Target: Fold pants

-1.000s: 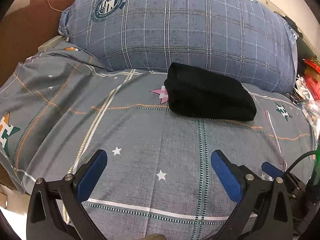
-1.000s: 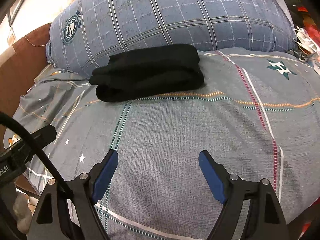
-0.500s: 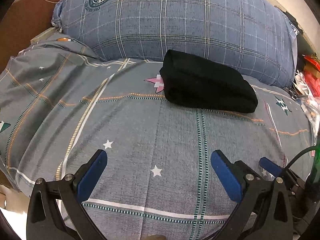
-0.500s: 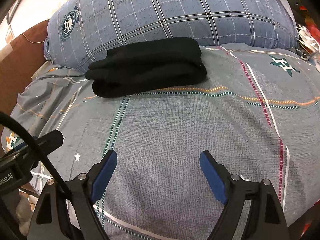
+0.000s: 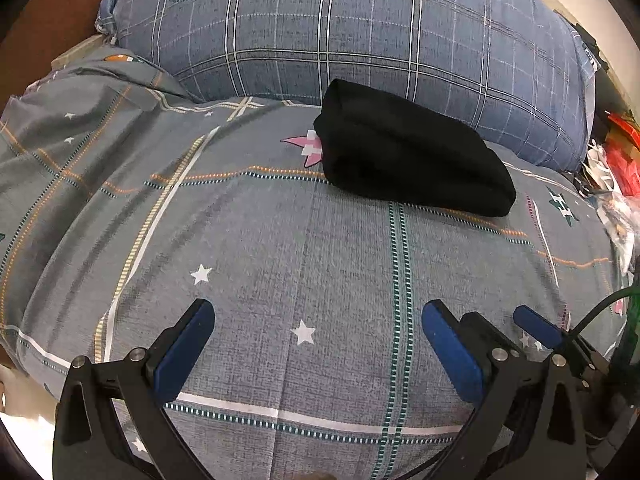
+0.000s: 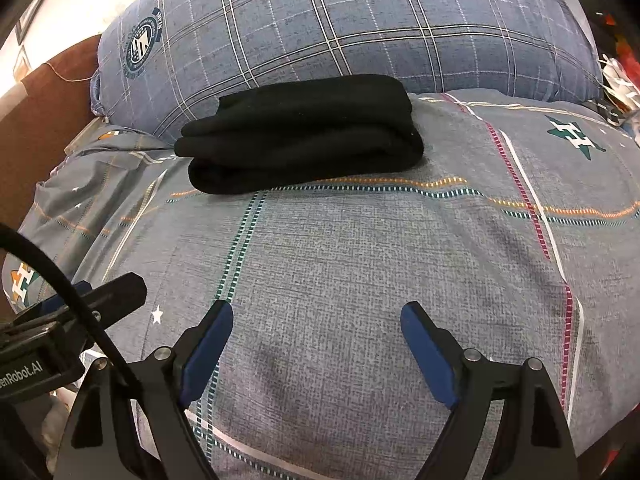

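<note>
Black pants (image 5: 412, 162) are sitting folded into a thick, compact bundle on the bed (image 5: 304, 272), and from the right wrist view the stacked layers are showing clearly along the near edge (image 6: 304, 136). The bundle is resting on the grey star-patterned bedsheet (image 6: 360, 264) and is lying right up against the blue plaid pillow (image 5: 360, 32) behind it, apparently touching it. Both tools are hovering over the sheet, well short of the pants. The left gripper (image 5: 318, 350) is spreading its blue-padded fingers (image 5: 182, 354) wide, with nothing between them but bare sheet. The right gripper (image 6: 316, 354) is doing the same, its fingers (image 6: 428, 356) splayed apart and gripping nothing. At the left edge of the right wrist view, part of the left gripper is poking in with a black cable (image 6: 60, 280) arcing across it. Brown headboard (image 6: 36, 128) is showing beyond the pillow's left end.
</note>
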### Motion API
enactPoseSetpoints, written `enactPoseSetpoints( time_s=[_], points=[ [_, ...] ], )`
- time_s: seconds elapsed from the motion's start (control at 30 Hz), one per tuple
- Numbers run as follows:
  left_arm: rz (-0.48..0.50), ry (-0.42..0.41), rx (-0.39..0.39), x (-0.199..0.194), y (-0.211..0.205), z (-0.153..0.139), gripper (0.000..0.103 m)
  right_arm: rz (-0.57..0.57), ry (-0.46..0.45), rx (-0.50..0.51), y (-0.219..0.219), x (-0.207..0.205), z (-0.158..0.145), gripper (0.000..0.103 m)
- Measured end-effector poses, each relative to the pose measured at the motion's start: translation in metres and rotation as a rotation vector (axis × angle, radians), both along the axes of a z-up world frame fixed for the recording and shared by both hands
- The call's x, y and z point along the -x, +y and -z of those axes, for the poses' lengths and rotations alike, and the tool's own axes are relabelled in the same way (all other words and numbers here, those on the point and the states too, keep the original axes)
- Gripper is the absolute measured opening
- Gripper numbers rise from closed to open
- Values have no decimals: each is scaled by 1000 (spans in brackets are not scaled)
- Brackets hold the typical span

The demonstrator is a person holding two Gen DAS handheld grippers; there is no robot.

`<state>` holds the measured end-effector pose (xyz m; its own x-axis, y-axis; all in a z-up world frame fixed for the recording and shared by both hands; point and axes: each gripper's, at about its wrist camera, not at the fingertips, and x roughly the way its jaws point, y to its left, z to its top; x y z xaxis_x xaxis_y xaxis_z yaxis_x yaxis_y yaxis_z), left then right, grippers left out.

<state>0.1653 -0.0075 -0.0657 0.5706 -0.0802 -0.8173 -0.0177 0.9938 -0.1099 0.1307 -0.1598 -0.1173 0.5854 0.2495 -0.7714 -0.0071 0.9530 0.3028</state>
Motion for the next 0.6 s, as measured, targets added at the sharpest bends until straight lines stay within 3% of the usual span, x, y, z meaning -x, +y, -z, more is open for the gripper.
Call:
enactPoseSetpoints(
  time_s=[0.6],
  points=[
    [-3,22,17,1,-1,5,103,3,6,-1,2,0,0,90]
  ],
)
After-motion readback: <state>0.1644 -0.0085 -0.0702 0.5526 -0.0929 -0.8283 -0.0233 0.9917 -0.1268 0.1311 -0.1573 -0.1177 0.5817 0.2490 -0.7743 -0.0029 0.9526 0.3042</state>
